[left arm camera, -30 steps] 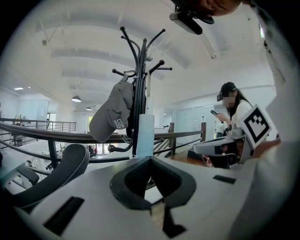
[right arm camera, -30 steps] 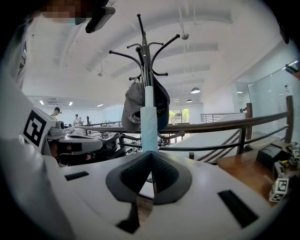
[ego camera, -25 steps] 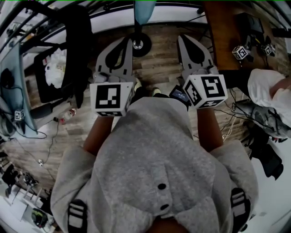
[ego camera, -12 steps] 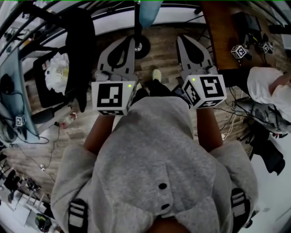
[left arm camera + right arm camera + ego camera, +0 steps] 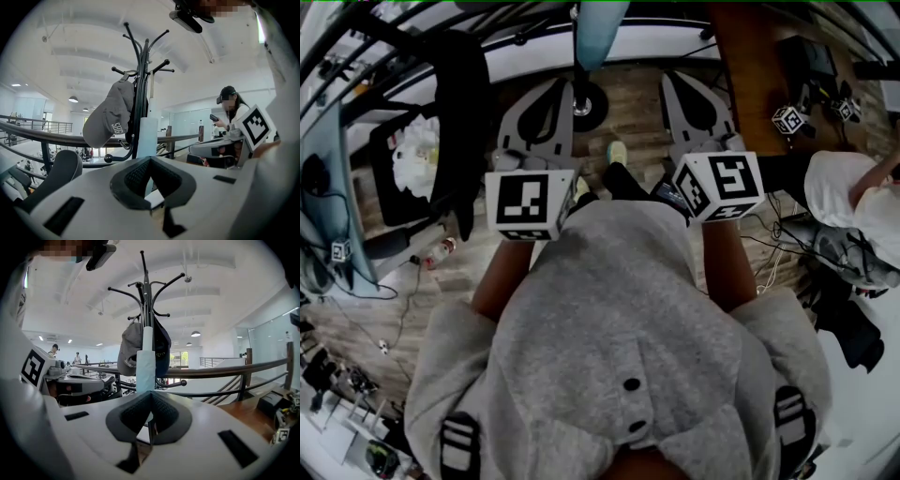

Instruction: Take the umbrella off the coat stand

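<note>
Plainly, the left hand-held gripper [image 5: 149,161] and the right hand-held gripper [image 5: 151,399] are both sitting clenched on nothing, pointing at the stand [image 5: 145,301] from a little way off. The umbrella [image 5: 146,359], pale blue and folded, is hanging upright against the pole, with a grey cap [image 5: 108,117] pressing in beside it and a dark cap [image 5: 163,350] hanging just behind. That crowding is making the main risk: jaws reaching in wide are likely to be catching a cap brim along with the fabric and dragging it off its hook. How the umbrella is hooked on I cannot tell, so pulling outward rather than lifting could be tipping the slim stand. If the jaws are not opening before contact, they are only going to be shoving the umbrella aside.
</note>
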The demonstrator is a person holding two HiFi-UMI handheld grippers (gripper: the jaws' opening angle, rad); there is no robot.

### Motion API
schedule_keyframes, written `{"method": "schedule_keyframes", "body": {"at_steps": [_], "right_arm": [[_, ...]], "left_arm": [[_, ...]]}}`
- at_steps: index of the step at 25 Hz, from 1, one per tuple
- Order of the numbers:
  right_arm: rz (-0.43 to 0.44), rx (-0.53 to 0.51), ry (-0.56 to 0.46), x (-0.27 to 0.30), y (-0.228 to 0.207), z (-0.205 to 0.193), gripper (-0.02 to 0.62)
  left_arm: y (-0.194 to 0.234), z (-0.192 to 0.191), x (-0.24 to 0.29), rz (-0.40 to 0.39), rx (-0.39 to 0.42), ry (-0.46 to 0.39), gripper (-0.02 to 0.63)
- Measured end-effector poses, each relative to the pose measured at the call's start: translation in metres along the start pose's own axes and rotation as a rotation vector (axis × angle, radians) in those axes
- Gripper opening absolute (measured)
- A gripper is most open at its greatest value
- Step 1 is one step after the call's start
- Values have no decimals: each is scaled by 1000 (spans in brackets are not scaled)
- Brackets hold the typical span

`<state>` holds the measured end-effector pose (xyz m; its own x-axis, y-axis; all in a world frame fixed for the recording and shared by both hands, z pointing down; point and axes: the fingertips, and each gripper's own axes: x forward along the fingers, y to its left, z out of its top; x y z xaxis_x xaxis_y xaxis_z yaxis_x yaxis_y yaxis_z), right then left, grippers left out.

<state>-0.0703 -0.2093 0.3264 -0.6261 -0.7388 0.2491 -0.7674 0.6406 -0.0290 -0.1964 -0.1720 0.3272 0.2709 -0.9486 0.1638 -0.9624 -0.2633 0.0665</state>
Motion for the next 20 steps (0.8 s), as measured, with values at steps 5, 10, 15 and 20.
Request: {"method": "schedule_keyframes", "body": {"at_steps": [5, 10, 15, 20], "right_arm": [[31, 2, -11, 11, -13, 5, 12], [64, 6, -11, 21, -27, 10, 12], [85, -2, -23, 37, -49, 18, 12], [95, 9, -29, 43, -74, 21, 12]], "left_arm": [[-1, 5, 17, 18, 7, 5, 14], [-5, 12, 36, 33, 2, 16, 14], [0, 11, 63, 55, -31, 34, 14], [-5, 15, 83, 76, -26, 38, 15]]}}
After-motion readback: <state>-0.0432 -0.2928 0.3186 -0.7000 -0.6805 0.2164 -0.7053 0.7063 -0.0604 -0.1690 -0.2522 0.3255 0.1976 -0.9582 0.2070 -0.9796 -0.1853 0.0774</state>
